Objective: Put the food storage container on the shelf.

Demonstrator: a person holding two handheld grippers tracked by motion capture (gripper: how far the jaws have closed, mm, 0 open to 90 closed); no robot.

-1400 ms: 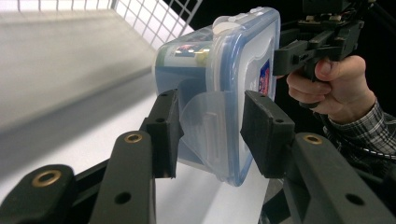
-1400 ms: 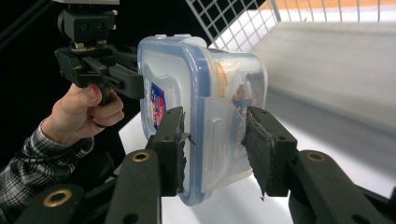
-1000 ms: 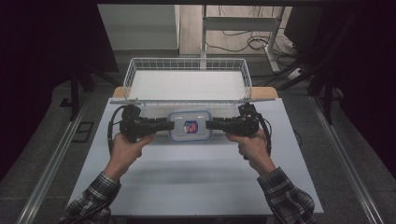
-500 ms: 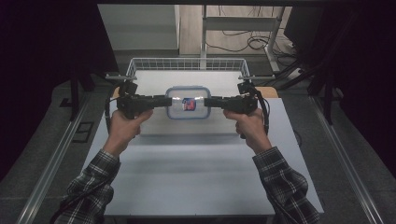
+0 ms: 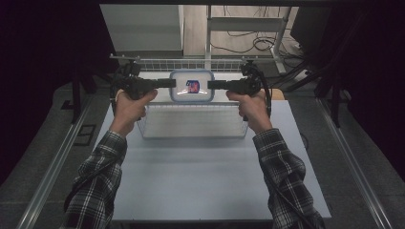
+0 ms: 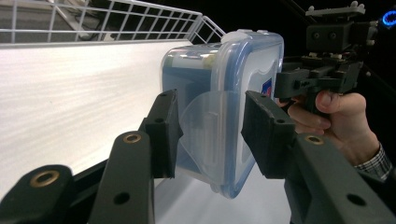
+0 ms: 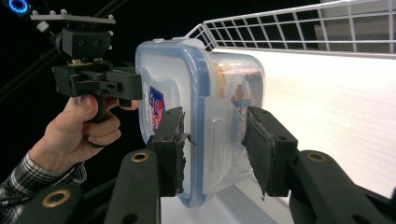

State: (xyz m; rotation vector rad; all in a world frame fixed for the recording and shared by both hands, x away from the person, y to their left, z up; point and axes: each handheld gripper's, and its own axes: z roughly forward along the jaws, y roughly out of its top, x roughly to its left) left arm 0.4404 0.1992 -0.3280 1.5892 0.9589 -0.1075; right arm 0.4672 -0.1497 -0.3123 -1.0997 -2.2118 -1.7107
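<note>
Clear lidded container (image 5: 191, 86) held in air above wire basket (image 5: 191, 121), between both grippers, lid with blue rim up. Left gripper (image 5: 168, 83) fingers (image 6: 161, 133) clamped on container's left side latch; right gripper (image 5: 214, 86) fingers (image 7: 172, 149) clamped on right side latch. Red-blue label on lid. Basket stands on white surface (image 5: 200, 176), under container.

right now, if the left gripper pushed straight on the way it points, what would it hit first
The left gripper points straight at the lidded plastic container, whose side latch already sits between its jaws, so it would press into that first. Beyond the container, in the same line, is the right gripper on the opposite side.
</note>
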